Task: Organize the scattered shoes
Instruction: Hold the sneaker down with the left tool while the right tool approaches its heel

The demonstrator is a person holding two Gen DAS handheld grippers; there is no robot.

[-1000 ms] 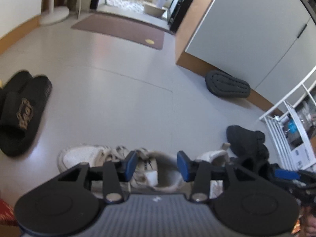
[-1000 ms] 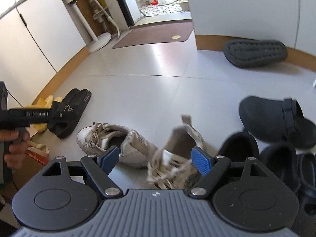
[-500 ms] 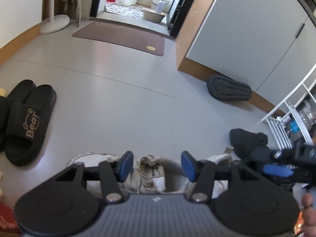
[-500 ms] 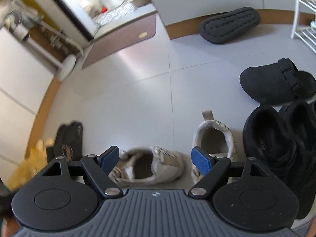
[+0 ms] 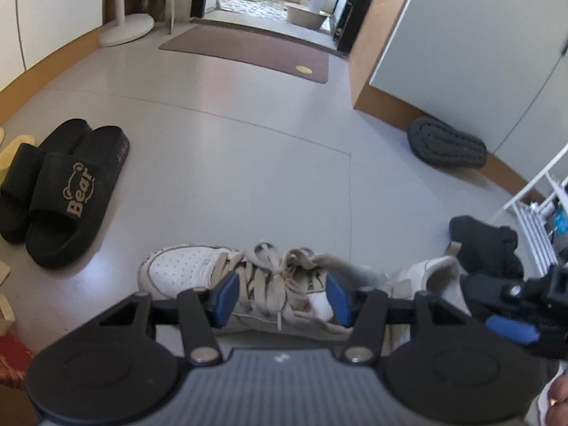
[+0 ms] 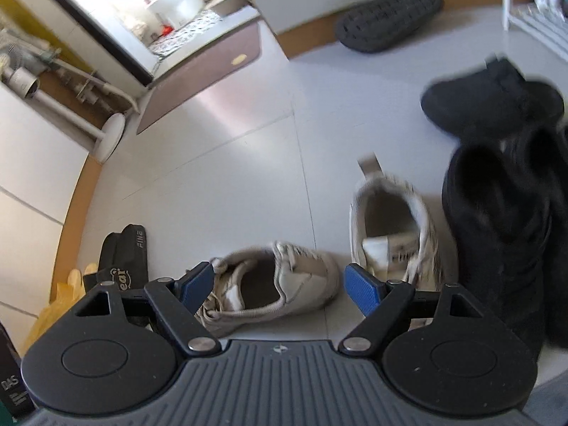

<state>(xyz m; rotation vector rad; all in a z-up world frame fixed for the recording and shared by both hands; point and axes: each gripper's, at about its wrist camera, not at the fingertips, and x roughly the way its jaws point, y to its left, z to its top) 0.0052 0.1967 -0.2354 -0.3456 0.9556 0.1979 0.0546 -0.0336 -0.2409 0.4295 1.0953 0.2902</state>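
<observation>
Over a grey tiled floor [image 5: 248, 177], the left gripper [image 5: 280, 296] hangs above a white lace-up sneaker [image 5: 198, 269] lying sideways, its blue pads astride the laces and tongue. The jaws have just been opening and stand about half apart; whether the pads touch the shoe cannot be told from this angle. The sneaker's toe points left of the claw, its heel to the right. Just right of that heel lies the second white sneaker [image 5: 429, 277], and the right gripper [image 5: 511, 319] intrudes at the frame's edge beyond it.

From the right wrist view, the right gripper [image 6: 280, 284] gapes wide with nothing pressed between its pads. The first sneaker [image 6: 273, 284] sits between and just ahead of the 2 pads, its opening upward. The second sneaker [image 6: 390, 223] stands ahead and right of the right pad, heel tab away from the claw. Further right, touching it, is a cluster of black shoes [image 6: 504, 195], blurred.

Left of the left claw rest 2 black "Bear" slides [image 5: 60, 195] side by side. Far ahead and right, an overturned dark slipper [image 5: 445, 143] leans by the skirting board, with a brown doormat [image 5: 248, 51] beyond.
</observation>
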